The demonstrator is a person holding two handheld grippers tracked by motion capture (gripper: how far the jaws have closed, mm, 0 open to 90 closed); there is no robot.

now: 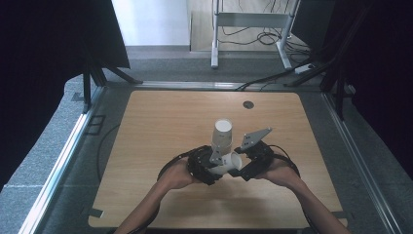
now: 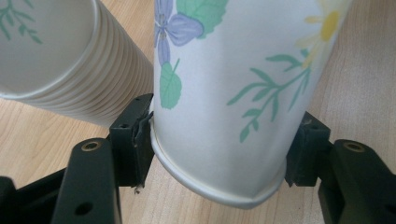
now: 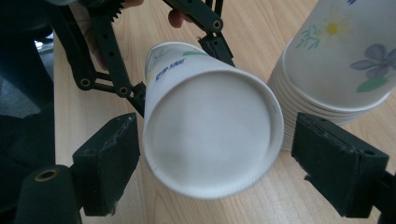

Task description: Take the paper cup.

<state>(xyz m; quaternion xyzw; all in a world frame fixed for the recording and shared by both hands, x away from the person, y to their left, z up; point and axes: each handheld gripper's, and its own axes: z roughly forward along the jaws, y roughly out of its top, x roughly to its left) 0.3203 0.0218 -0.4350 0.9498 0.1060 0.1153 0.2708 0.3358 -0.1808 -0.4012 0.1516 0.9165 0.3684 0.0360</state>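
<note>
Nearest to us, at six o'clock of the wooden table (image 1: pixel 160 117), our two forearms come in and meet over one floral paper cup (image 1: pixel 229 163), which lies tipped on its side between the tools. Our left gripper (image 1: pixel 210 165) pinches that cup: in the left gripper view its black pads (image 2: pixel 135 135) press on both sides of the cup wall (image 2: pixel 224 102), just above the rolled rim, so the cup is carried by its wide end and its base points across to the other hand. We judge this hold is chosen to keep the cup steady while the right tool takes it over or draws it away.

Our right gripper (image 1: pixel 242 165) sits at about three o'clock of the cup, with its jaws spread. In the right gripper view the cup's base (image 3: pixel 212 135) faces the camera and sits between the two pads (image 3: pixel 109 158), with daylight at both sides, so nothing is squeezed there yet. The spread jaws straddle the narrow end, likely ready to close on it.

Just beyond, at twelve o'clock of the held cup, stands the stack of paper cups (image 1: pixel 222 136), upside down with its white base up. Its ribbed stack of rims (image 3: pixel 322 109) rests on the wood near the grippers, close enough that single cups can be worked off or returned with short moves. Farther off, a small round grommet (image 1: pixel 248 104) marks the table's far edge.
</note>
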